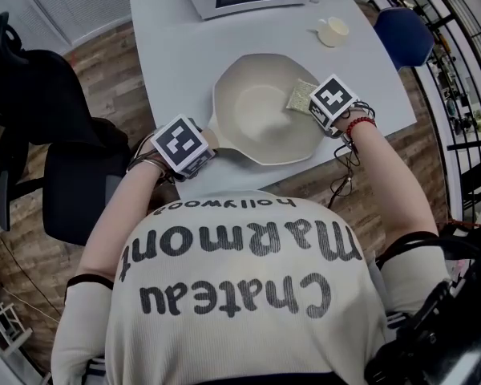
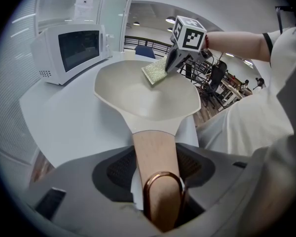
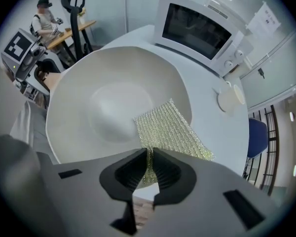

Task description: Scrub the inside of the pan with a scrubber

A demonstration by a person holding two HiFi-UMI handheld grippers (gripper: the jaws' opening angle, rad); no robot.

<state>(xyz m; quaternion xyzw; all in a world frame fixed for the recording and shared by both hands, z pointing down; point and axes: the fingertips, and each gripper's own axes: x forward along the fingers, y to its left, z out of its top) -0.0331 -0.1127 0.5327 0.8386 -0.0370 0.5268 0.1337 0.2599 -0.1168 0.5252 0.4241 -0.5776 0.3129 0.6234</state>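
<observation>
We grip the pan (image 1: 252,123) by its wooden handle (image 2: 155,154) w/ the left gripper (image 1: 204,144), jaws wide round it, centre-left in head view. The right gripper (image 3: 149,166) has its jaws nearly together, pinching the scrubber (image 1: 300,96) edge; the scrubber lies on the pan's inner wall, right of centre

Cream short-sleeve shirt (image 1: 240,271), dark lettering. Red bead bracelet (image 1: 359,123) on right wrist. Grey left gripper (image 2: 155,181) and right gripper (image 3: 147,169), black ribbed pads (image 3: 132,171), black-white marker cubes (image 1: 181,144).
</observation>
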